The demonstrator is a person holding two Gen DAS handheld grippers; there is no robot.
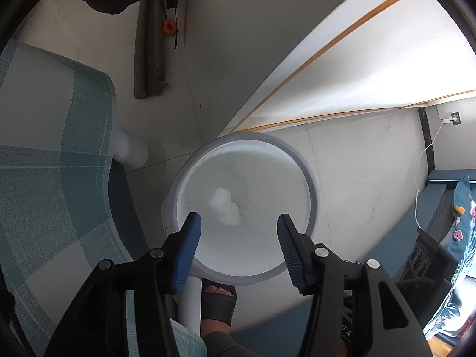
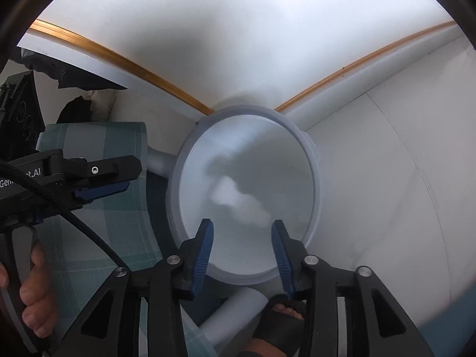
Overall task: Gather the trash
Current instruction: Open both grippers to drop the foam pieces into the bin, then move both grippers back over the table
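Trash (image 1: pixel 225 206), a crumpled white wad, is lying at the bottom of the pale round bin (image 1: pixel 312 184), a little left of centre in the left wrist view and near the middle of the right wrist view. I am holding both grippers over the bin's mouth. The left gripper (image 1: pixel 238 223) is spread wide and grasping nothing; the right gripper (image 2: pixel 242 233) is released too, with nothing between its blue fingers (image 2: pixel 205 250).

The bin is standing on the floor, wedged near a white wall corner with an orange trim strip (image 2: pixel 98 50) running toward the upper left of the frame. A checked green cloth (image 1: pixel 59 163) is draping over the bench at the left, and a sandalled foot (image 1: pixel 218 300) is sitting just below the bin's near rim.

My worry is that the bin looks light: a finger catching the rim, or the foot nudging it, could tip it and spill the wad. The left gripper's dangling cable (image 2: pixel 86 229) could also snag on something.
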